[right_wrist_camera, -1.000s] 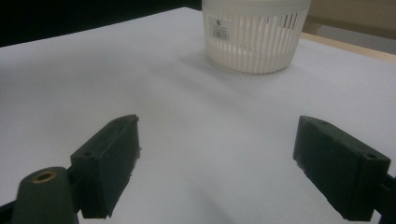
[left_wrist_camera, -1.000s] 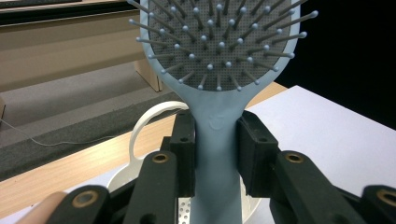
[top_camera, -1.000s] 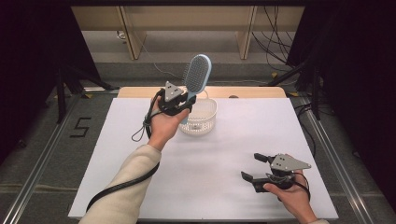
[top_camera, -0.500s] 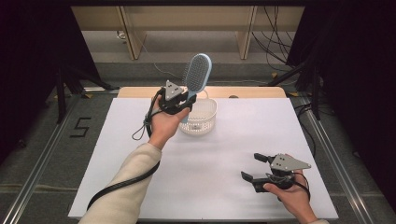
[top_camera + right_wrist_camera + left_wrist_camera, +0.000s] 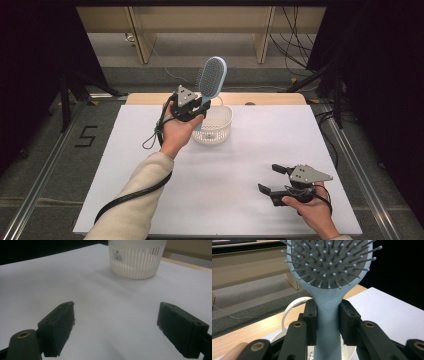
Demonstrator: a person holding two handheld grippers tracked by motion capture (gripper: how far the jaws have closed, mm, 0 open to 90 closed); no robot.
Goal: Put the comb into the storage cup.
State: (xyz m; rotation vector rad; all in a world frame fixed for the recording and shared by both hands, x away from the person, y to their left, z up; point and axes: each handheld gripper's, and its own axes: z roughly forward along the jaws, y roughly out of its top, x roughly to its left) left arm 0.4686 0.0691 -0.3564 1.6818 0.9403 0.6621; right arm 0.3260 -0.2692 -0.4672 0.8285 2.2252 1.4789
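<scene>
The left gripper [image 5: 192, 111] is found clamped on the handle of a pale blue hairbrush [image 5: 210, 82]; in the left gripper view both pads [image 5: 311, 322] are seen pressed flat against the handle [image 5: 327, 322], one on each side. The brush is held upright, its long axis running nearly vertical with a slight lean; the bristled head is uppermost and the handle end points down. The white slatted basket [image 5: 223, 131] is seen at the far middle of the white table [image 5: 250, 165], directly under and just beyond the gripper; the coming move is judged to turn on this relation, the handle end being lined up above the basket's open mouth, so that a straight lowering would seat the brush inside. The left hand is plainly the nearer to the basket; the right gripper [image 5: 274, 179] is held well apart at the near right corner, its jaws spread wide with nothing between them.

The left gripper view gives the grip itself and the basket's loop handle [image 5: 287, 313] behind the pads; the high view gives the brush's height over the basket; the right gripper view shows the basket wall [image 5: 136, 263] with a label, standing apart across bare table.
</scene>
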